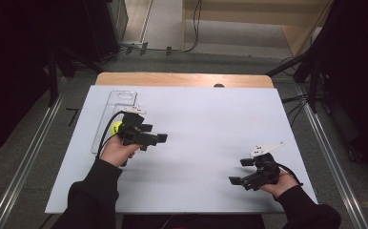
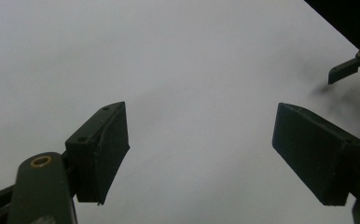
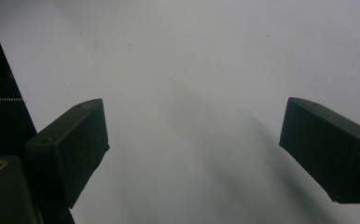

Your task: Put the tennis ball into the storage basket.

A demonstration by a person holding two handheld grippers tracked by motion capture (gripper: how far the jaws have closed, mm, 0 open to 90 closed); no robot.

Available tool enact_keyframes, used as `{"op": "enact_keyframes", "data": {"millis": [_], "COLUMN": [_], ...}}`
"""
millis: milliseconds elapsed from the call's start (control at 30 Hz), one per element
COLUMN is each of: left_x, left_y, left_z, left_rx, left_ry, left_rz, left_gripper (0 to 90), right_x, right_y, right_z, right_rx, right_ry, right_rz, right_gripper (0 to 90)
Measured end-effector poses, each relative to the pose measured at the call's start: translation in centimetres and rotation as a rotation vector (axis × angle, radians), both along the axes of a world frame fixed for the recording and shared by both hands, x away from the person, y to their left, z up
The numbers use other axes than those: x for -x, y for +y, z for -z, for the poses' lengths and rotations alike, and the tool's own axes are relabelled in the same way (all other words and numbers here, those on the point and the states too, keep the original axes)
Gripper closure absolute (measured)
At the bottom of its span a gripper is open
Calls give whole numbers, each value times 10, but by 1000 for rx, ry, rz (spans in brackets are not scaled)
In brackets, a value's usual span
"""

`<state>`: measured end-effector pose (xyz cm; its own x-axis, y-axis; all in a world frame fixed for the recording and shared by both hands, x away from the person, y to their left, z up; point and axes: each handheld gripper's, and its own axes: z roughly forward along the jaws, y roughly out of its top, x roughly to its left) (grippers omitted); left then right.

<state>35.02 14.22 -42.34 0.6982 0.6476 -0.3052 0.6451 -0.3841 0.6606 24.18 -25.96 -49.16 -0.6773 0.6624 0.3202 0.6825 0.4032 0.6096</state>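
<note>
The left claw hangs over the worktop near its left edge, jaws parted and holding nothing. A clear plastic tray lies just beside it along that edge. The right claw, near the front right corner, is released too.
</note>
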Motion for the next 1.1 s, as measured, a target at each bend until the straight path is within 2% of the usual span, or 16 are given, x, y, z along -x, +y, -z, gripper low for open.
{"op": "enact_keyframes", "data": {"millis": [200, 733, 867, 1100], "left_x": [7, 21, 25, 31], "left_y": [3, 7, 8, 10], "left_z": [4, 11, 13, 15], "left_rx": [-5, -15, -26, -28], "left_ry": [7, -7, -5, -20], "left_rz": [13, 31, 55, 69], "left_gripper": [193, 193, 193, 193], "right_x": [0, 0, 0, 0], "right_y": [0, -1, -1, 0], "right_z": [0, 0, 0, 0], "right_rx": [2, 3, 3, 4], "right_ry": [-1, -4, -4, -4], "right_rz": [-1, 0, -1, 0], "right_gripper": [62, 62, 62, 62]}}
